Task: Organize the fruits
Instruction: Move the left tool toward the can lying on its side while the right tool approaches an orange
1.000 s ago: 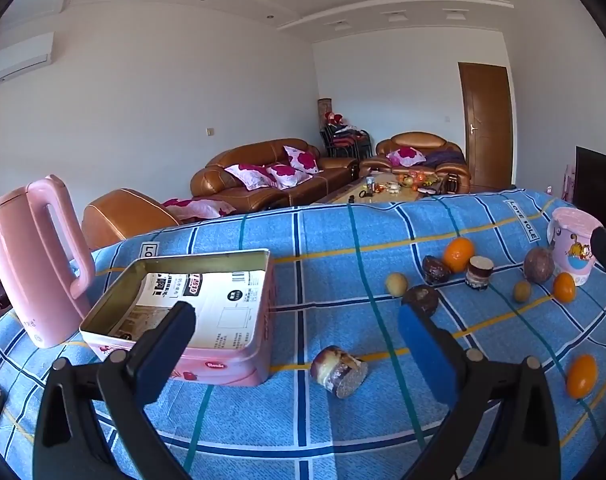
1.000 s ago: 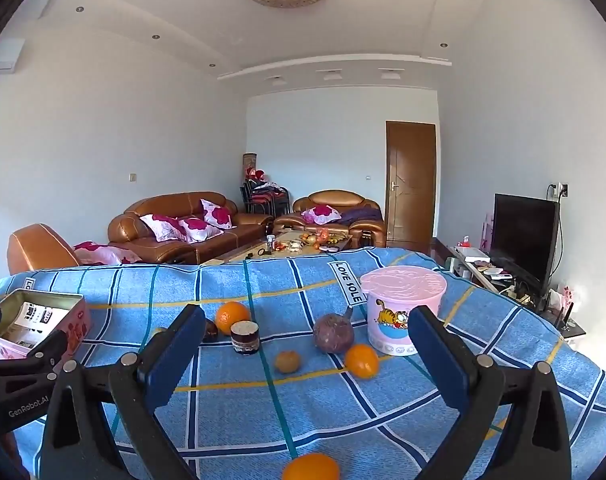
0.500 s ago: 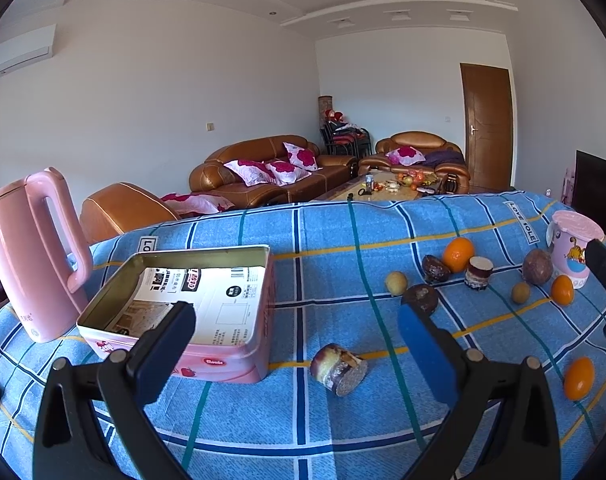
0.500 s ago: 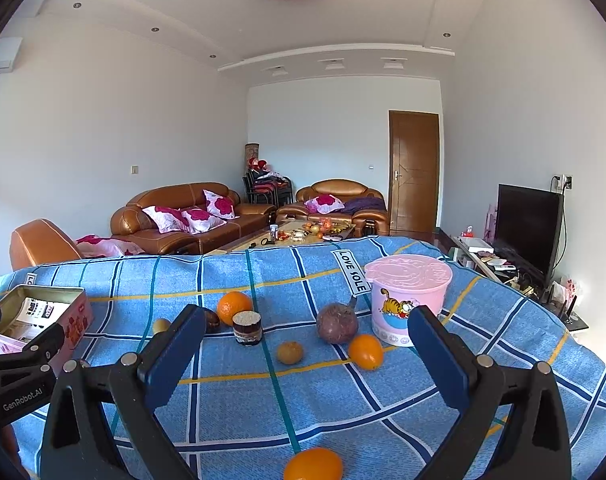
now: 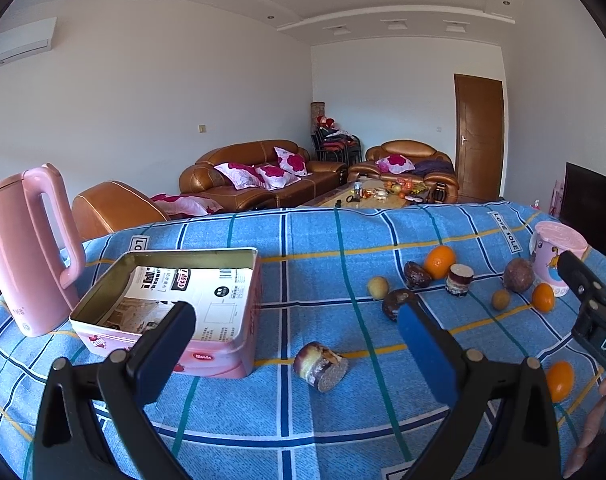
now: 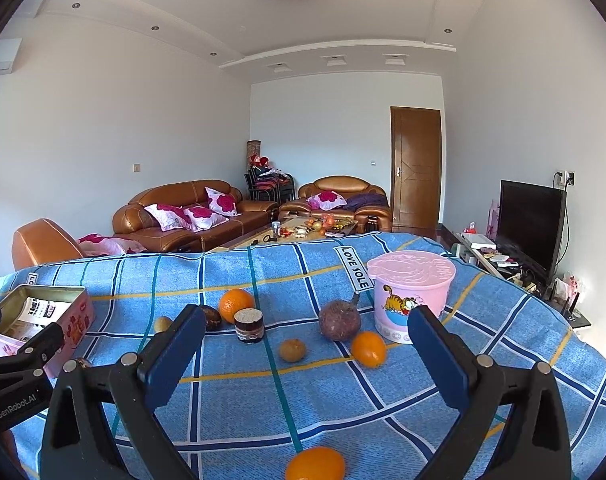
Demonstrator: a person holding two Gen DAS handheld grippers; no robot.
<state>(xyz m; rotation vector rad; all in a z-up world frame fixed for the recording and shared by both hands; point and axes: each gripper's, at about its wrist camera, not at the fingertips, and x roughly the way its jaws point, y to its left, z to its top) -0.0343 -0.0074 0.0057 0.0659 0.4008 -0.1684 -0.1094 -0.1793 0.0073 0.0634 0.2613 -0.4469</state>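
Fruits lie scattered on a blue checked tablecloth. A large orange, small oranges, dark passion fruits, small yellow fruits and cut cylinder pieces show in the left wrist view. An open pink tin box holds a paper. My left gripper is open and empty above the cut piece. My right gripper is open and empty above an orange, facing another orange and a passion fruit.
A pink kettle stands left of the tin. A pink lidded bucket stands at the right. The other gripper shows at the right edge in the left wrist view. Sofas and a television are beyond the table.
Both grippers have shifted slightly; the views tilted a little, so the table objects sit slightly lower and closer. Both stay open and empty.
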